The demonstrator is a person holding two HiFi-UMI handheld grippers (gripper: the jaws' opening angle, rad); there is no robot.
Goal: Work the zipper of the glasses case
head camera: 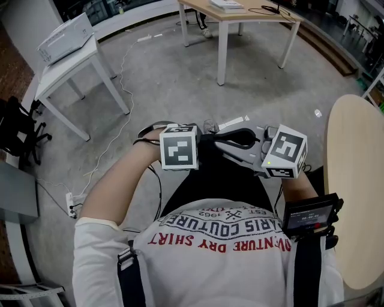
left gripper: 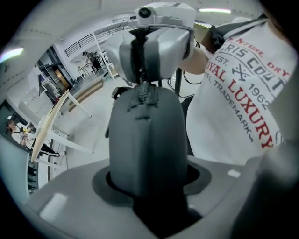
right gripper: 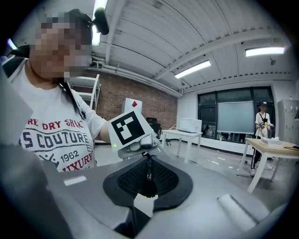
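A dark grey glasses case [left gripper: 145, 135] stands upright between the jaws of my left gripper [left gripper: 147, 189], which is shut on its lower end. The zipper [left gripper: 141, 95] runs up the case's top edge. My right gripper [left gripper: 140, 63] comes in from above, its jaws closed on the zipper pull. In the right gripper view the thin pull [right gripper: 148, 173] hangs between the black ribbed pads [right gripper: 166, 179] of my right gripper [right gripper: 148, 182]. In the head view both marker cubes, left [head camera: 179, 147] and right [head camera: 285, 151], sit close together in front of the person's chest; the case is hidden there.
A round wooden table [head camera: 354, 180] is at the right. A white table [head camera: 72, 66] with a printer [head camera: 66, 37] stands at the far left, and another table [head camera: 240, 18] is ahead. Cables [head camera: 120, 114] trail over the concrete floor. A person [right gripper: 263, 119] stands far off.
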